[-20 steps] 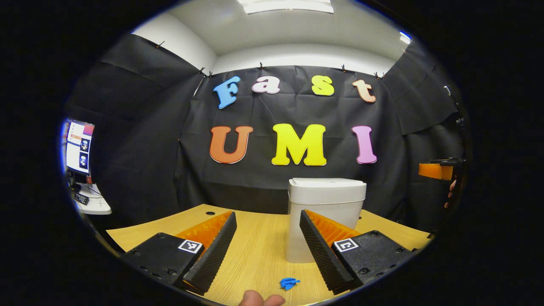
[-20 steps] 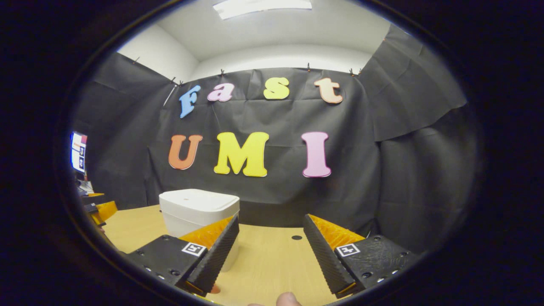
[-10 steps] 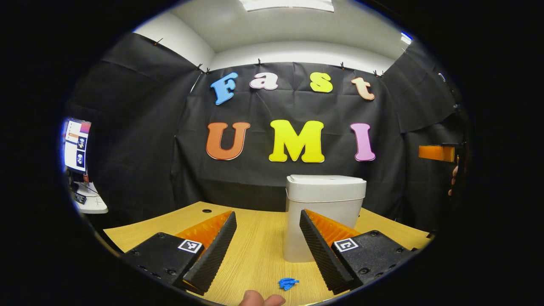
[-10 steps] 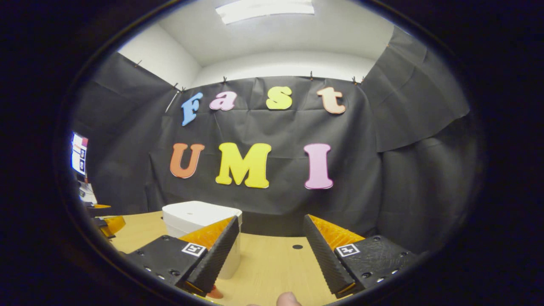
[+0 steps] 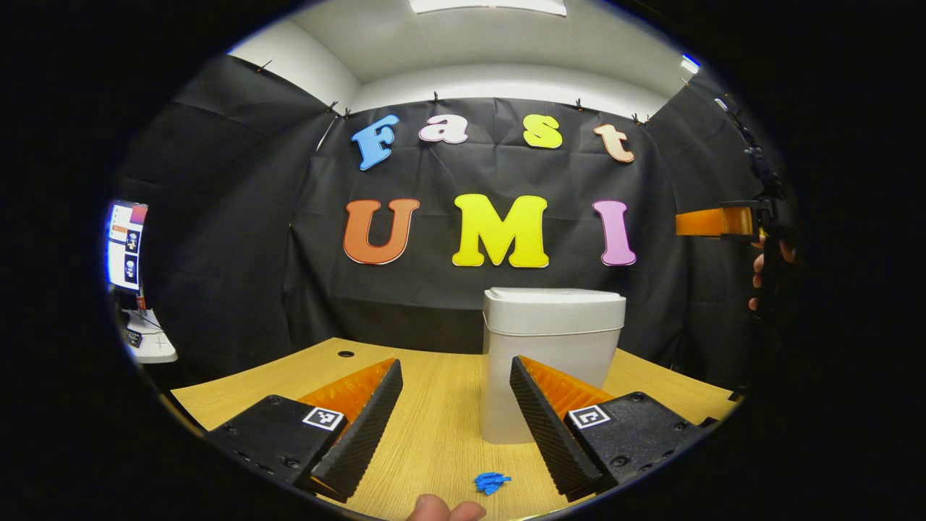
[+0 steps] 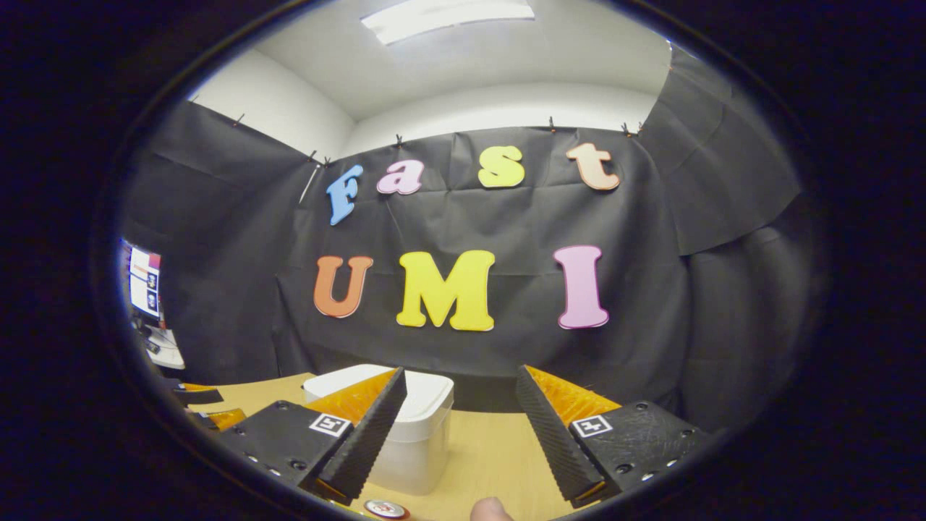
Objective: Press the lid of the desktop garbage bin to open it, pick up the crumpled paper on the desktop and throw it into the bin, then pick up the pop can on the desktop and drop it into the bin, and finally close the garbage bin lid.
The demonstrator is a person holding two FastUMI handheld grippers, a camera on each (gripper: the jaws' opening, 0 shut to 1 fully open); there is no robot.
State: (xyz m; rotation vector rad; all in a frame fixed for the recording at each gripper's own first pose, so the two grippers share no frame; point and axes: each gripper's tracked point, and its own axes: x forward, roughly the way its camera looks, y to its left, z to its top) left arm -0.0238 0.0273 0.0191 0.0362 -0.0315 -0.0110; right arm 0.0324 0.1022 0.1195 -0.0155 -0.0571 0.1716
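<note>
both tongs gape; bin point(image 5: 553, 340) lid down.

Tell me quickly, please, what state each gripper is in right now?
Left gripper: open, holding nothing, low over the desk before the bin.
Right gripper: open, holding nothing.

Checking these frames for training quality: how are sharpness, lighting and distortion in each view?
Left gripper view: sharp, evenly lit by the ceiling light; fisheye bows the desk edge; bin crisp. Right gripper view: also sharp, ceiling light blown out, walls curve strongly, bin clear.
</note>
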